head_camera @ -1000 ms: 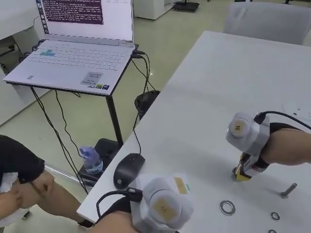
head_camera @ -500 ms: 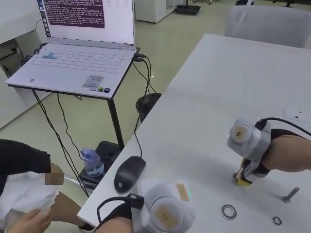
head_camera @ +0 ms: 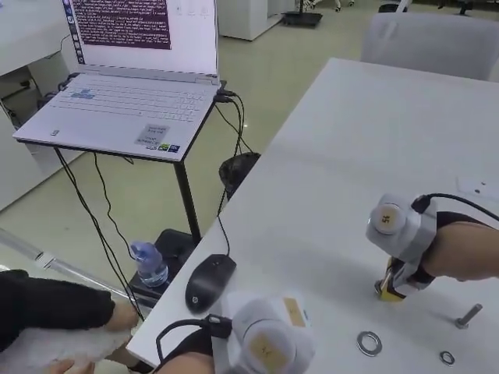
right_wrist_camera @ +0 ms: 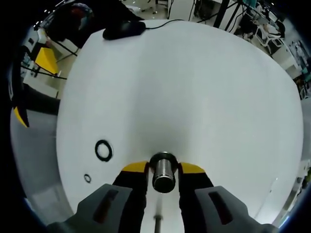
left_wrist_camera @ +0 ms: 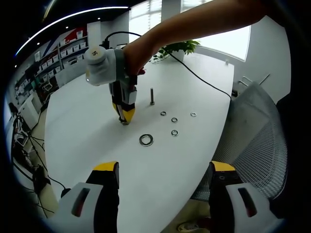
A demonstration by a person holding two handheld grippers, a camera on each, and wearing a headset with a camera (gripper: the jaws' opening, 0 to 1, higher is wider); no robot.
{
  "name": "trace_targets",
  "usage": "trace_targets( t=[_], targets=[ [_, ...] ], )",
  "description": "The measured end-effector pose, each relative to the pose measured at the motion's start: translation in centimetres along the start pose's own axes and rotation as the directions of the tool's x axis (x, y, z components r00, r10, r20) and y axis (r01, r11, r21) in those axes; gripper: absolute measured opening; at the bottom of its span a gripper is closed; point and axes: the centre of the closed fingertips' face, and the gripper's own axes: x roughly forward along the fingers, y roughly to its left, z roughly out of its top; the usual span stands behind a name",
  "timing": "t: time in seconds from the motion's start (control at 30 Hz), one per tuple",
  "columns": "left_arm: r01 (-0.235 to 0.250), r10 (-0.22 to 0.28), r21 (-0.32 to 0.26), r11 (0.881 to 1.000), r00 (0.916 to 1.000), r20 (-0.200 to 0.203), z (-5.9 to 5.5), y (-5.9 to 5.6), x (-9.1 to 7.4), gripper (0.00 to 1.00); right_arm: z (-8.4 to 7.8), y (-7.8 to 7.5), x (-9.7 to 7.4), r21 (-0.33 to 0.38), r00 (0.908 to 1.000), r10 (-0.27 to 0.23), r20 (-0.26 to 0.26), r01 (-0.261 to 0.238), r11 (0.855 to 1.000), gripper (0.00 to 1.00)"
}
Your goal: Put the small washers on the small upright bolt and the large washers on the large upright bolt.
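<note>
Within the right claw (right_wrist_camera: 163, 168) sits the large bolt (right_wrist_camera: 163, 178), apparently clamped.

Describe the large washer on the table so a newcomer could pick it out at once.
On the white table, find the right gripper standing tip-down, shut on a bolt. The large washer lies flat beside that tip, on the side toward the left gripper. It is the widest ring, clearly bigger than the small washers nearby.
</note>
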Motion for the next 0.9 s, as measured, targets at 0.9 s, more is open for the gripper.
trace_targets(
  t=[0.9],
  targets=[
    [-0.013, 0.013, 0.022, 1.0, 0.9998, 0.018, 0.6, 0.0, -0.4, 0.76, -0.6, 0.7, -4.8, -0.012, 0.9954, -0.045, 0.084, 0.046, 0.999, 0.32]
  ],
)
